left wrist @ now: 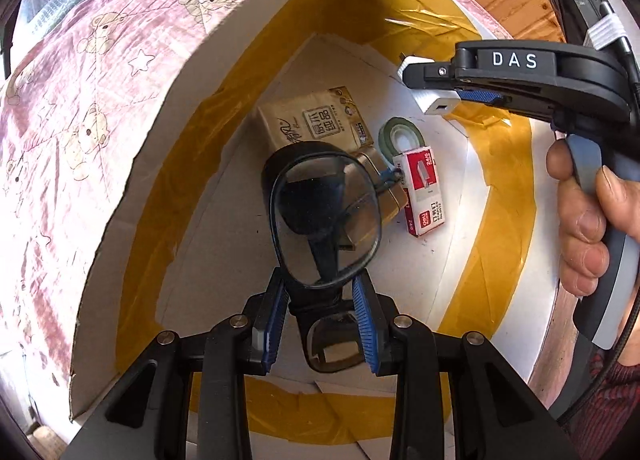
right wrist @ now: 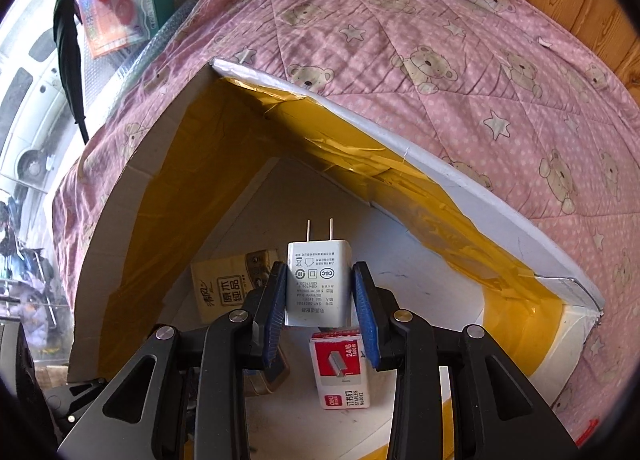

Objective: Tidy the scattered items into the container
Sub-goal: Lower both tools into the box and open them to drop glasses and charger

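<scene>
Bright daylight floods both fisheye views; glossy yellow packing tape point(right wrist: 352, 148) glares along the white cardboard box point(right wrist: 500, 196), and edges curve into dark vignettes.

**What the two wrist views leave unseen**

In the left wrist view, the tissue pack point(left wrist: 316, 118) is covered at its six o'clock corner by the glasses point(left wrist: 326, 216), and a brownish object behind the lens is too distorted to identify. The green tape roll point(left wrist: 400, 135) is overlapped at five o'clock by the staple box point(left wrist: 422, 188). The white charger point(left wrist: 434, 98) shows only one end; the rest sits inside the right hand-held gripper point(left wrist: 460, 90). The person's hand point(left wrist: 582, 216) is cut off by the three o'clock edge.

In the right wrist view, the charger point(right wrist: 318, 284) hides the staple box's point(right wrist: 340, 372) twelve o'clock end. The tissue pack point(right wrist: 232, 284) is partly behind the gripper finger. Objects beyond the window at nine o'clock are blurred.
</scene>
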`<state>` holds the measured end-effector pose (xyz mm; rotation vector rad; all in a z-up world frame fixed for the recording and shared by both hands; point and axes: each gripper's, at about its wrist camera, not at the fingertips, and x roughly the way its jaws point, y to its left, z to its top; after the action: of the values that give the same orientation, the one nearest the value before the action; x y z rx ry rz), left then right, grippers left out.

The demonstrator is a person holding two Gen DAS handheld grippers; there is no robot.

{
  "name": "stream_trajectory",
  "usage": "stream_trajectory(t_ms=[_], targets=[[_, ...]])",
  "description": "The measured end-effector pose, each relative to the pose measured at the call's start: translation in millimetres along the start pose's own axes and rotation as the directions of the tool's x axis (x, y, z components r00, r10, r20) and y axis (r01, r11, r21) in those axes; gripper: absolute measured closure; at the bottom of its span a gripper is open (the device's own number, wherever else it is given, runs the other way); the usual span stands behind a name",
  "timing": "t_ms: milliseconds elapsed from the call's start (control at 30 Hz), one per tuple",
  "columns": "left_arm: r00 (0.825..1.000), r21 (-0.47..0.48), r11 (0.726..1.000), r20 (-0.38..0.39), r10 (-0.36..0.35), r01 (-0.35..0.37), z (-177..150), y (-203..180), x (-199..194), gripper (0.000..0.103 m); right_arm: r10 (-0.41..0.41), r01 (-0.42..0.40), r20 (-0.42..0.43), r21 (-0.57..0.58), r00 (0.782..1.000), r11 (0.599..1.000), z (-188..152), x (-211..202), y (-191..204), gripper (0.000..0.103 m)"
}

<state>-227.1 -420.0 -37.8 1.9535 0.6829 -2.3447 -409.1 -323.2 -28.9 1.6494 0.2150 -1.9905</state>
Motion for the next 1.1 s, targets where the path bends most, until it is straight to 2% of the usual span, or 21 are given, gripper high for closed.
stream_trajectory(t_ms=[67, 233, 433, 567, 667, 800, 1000, 1100], targets=[[1.0, 0.006, 1.0, -0.011, -0.014, 0.014, 4, 1, 3, 0.056, -0.001, 0.001, 0.013, 0.023, 1.0, 1.0, 0, -2, -4, 0.067], [1.0, 0.038, 0.999, 0.002, -0.029, 0.029, 2, -2, -2, 0.056, 0.034, -0.036, 0.041, 0.042, 0.999, 0.998, -7, -14, -3, 0.067], [0.994, 0.087, 0.995, 0.095, -0.047, 0.039, -10, -13, -26, 0.055, 0.077, -0.08, 0.107, 0.023, 0.991, 0.997, -33, -43, 10, 0.067], [0.986, 0.134, 0.991, 0.164, -0.014, -0.009, -20, -21, -43, 0.054, 0.1, -0.102, 0.154, 0.008, 0.983, 0.995, -59, -65, 19, 0.067], [0.975, 0.174, 0.984, 0.222, 0.007, -0.046, -28, -32, -54, 0.054, 0.109, -0.113, 0.186, 0.013, 0.976, 0.993, -80, -79, 22, 0.067], [0.951, 0.217, 0.97, 0.309, 0.033, -0.105, -44, -44, -69, 0.054, 0.137, -0.147, 0.223, 0.029, 0.965, 0.989, -108, -95, 24, 0.067], [0.932, 0.251, 0.959, 0.36, 0.032, -0.13, -65, -56, -85, 0.053, 0.135, -0.155, 0.297, 0.047, 0.945, 0.987, -148, -119, 26, 0.067], [0.924, 0.264, 0.954, 0.381, 0.035, -0.145, -74, -62, -90, 0.052, 0.131, -0.159, 0.357, 0.051, 0.925, 0.986, -169, -132, 27, 0.067]])
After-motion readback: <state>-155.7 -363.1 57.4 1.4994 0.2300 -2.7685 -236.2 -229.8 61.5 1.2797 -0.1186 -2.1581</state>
